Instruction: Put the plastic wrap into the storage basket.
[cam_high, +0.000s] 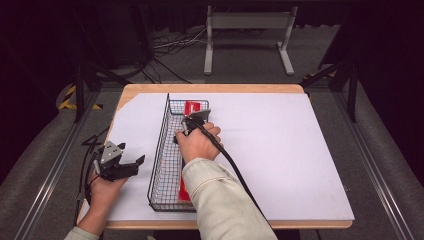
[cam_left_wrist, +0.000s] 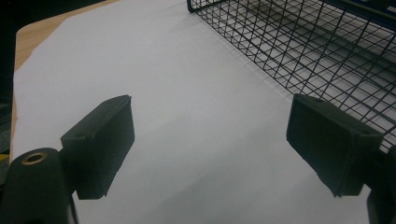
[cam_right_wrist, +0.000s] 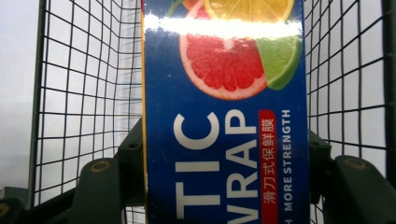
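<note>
A long blue plastic wrap box, printed with citrus slices and white letters, lies lengthwise in the black wire basket. Its red ends show in the high view, one at the far end. My right gripper is shut on the box, with a pad pressed on each long side. From above, the right gripper is down inside the basket under the person's hand. My left gripper stands open over the white paper, nothing between its fingers. It hovers left of the basket, seen from above as the left gripper.
White paper covers most of the wooden table. The basket runs front to back, left of the table's middle. A cable trails from the right gripper over the sleeve. Beyond the table are a metal stand and floor cables.
</note>
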